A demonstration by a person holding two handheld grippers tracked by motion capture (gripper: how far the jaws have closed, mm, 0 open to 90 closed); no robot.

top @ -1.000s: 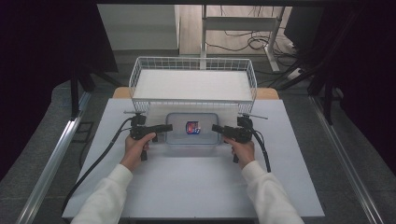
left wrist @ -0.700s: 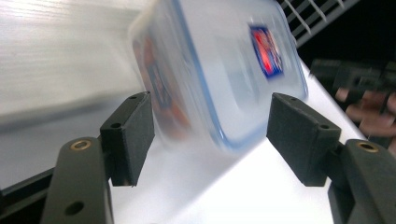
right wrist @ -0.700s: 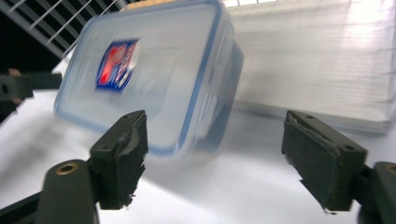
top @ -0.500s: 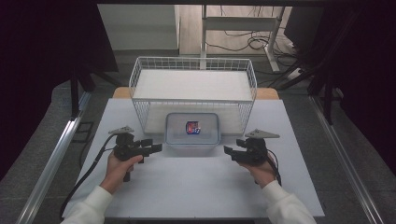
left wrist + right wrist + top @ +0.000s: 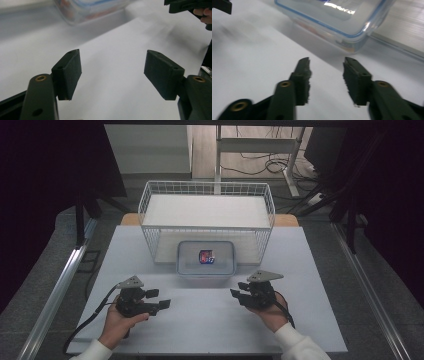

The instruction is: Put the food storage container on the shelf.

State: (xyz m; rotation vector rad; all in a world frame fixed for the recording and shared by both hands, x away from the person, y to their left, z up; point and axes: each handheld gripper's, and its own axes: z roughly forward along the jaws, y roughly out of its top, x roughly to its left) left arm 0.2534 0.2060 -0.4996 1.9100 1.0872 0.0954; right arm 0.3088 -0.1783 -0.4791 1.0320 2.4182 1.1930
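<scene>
Left gripper [image 5: 161,301]: in the person's left hand [image 5: 120,320], at 7 o'clock on the table [image 5: 320,320]; jaws wide apart, nothing between them.
Right gripper [image 5: 237,295]: in the right hand [image 5: 272,312], at 5 o'clock; jaws part open, just been closing, nothing between them.
Container [image 5: 205,258]: clear lidded box, blue-edged, table centre, at 12 o'clock between both grippers, apart from each.
Contents: small red-and-blue item [image 5: 206,256] inside.
Wire basket [image 5: 207,187]: white, just behind the container at 12 o'clock.
</scene>
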